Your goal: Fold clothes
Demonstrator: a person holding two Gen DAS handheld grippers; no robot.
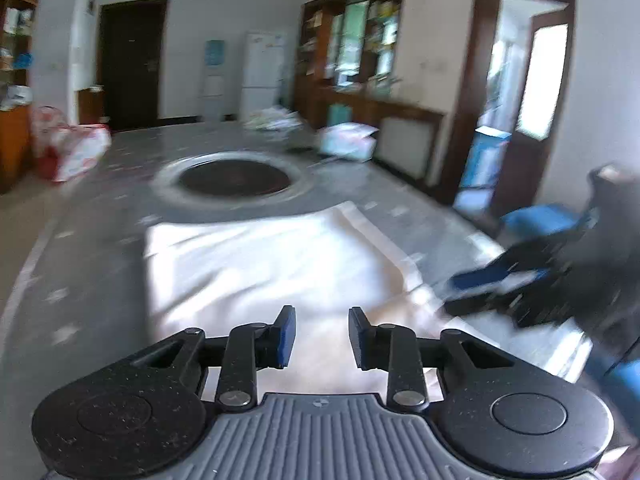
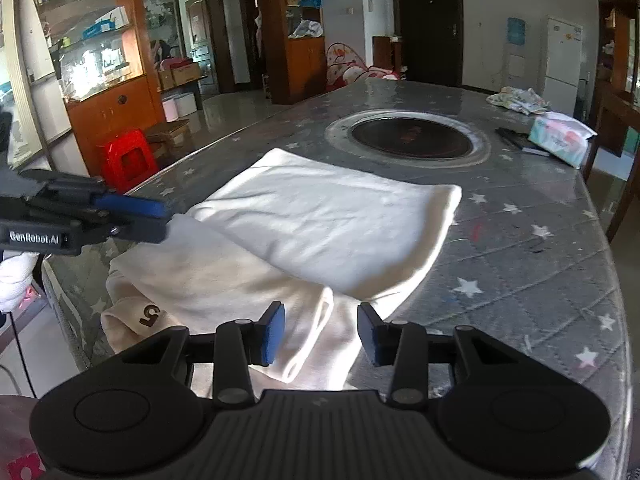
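A white garment (image 2: 320, 224) lies partly folded on the grey star-patterned table (image 2: 520, 248); its upper layer is folded over, and a lower part with a dark mark hangs over the near edge. It also shows in the left wrist view (image 1: 272, 256). My left gripper (image 1: 322, 336) is open and empty just above the garment's near part; it appears from the side in the right wrist view (image 2: 152, 216). My right gripper (image 2: 320, 336) is open and empty above the garment's near fold; it shows blurred at the right of the left wrist view (image 1: 500, 280).
A round dark hotplate (image 2: 408, 136) is set into the table's middle. A tissue pack (image 2: 560, 136) and crumpled cloth (image 2: 516, 100) lie at the far right. A red stool (image 2: 128, 160) and cabinets stand left of the table.
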